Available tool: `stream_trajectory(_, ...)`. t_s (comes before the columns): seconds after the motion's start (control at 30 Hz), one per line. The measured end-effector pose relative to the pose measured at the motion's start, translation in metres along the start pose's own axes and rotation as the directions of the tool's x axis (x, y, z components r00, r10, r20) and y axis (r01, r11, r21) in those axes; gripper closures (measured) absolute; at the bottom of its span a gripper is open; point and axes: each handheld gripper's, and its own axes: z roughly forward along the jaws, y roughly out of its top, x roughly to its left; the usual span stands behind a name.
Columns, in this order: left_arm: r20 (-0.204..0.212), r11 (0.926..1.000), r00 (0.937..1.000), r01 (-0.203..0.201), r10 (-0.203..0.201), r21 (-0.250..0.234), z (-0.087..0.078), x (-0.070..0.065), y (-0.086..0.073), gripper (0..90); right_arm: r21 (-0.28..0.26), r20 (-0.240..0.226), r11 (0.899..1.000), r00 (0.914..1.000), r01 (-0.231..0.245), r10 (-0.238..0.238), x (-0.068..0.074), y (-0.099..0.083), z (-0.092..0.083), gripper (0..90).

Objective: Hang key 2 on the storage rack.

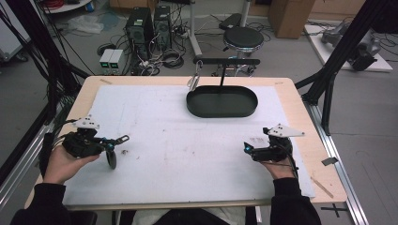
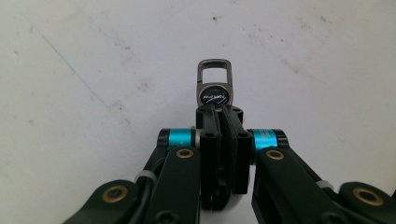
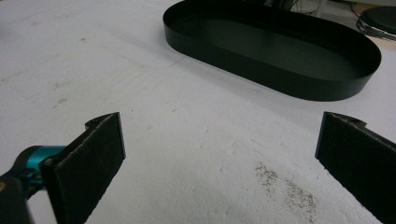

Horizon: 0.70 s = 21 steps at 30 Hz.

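Observation:
My left gripper (image 1: 110, 141) is at the left of the white mat, lifted off it and shut on a small dark utensil (image 1: 112, 157). The utensil's metal loop end (image 2: 214, 77) sticks out past the closed fingertips, and a round black part hangs below the jaws in the high view. In the left gripper view my left gripper (image 2: 219, 112) has its jaws pressed together around the utensil's stem. My right gripper (image 1: 245, 148) rests at the right of the mat, held by a hand. Its jaws stand wide apart in the right gripper view (image 3: 219, 135), with nothing between them.
A black oval tray (image 1: 197, 110) (image 3: 280, 88) lies at the back middle of the mat. A black stand with a crossbar (image 1: 227, 61) rises from it, and a metal item (image 1: 194, 79) hangs at its left end. Table edges lie close on both sides.

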Motion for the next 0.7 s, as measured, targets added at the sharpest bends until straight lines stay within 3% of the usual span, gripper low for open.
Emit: stream_trajectory(0.7,-0.009,0.9955,0.9963,-0.086,0.086,-0.04,0.001,-0.001,0.064,85.7,0.002,-0.001,1.0,1.0,0.006,-0.006,-0.002,0.0,0.001,0.6)
